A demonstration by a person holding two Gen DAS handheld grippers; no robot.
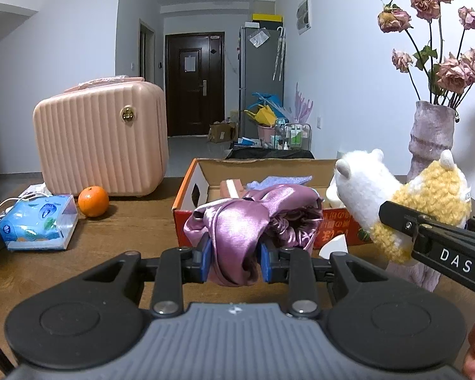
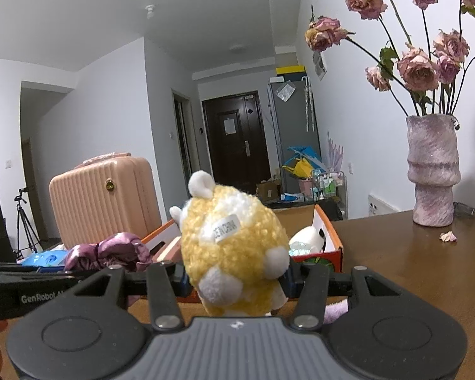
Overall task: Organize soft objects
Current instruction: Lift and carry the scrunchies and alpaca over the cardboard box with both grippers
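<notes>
My left gripper [image 1: 235, 258] is shut on a bunched purple satin cloth [image 1: 253, 218], held just in front of an orange cardboard box [image 1: 190, 186]. The box holds a folded bluish cloth [image 1: 278, 182] and other soft items. A yellow and white plush toy [image 2: 234, 243] is pinched between the blue pads of my right gripper [image 2: 236, 280], near the box's right end [image 2: 331, 237]. In the left wrist view that plush [image 1: 424, 202] hangs at the right, clamped by the right gripper's black finger [image 1: 427, 231]. The purple cloth [image 2: 110, 251] shows at the left of the right wrist view.
A pink ribbed suitcase [image 1: 101, 139] stands at the back left of the brown table [image 1: 126, 231], with an orange [image 1: 93, 201] and a blue tissue pack [image 1: 38, 221] beside it. A pink vase of dried roses [image 2: 432, 171] stands at the right, fallen petals [image 2: 448, 237] nearby.
</notes>
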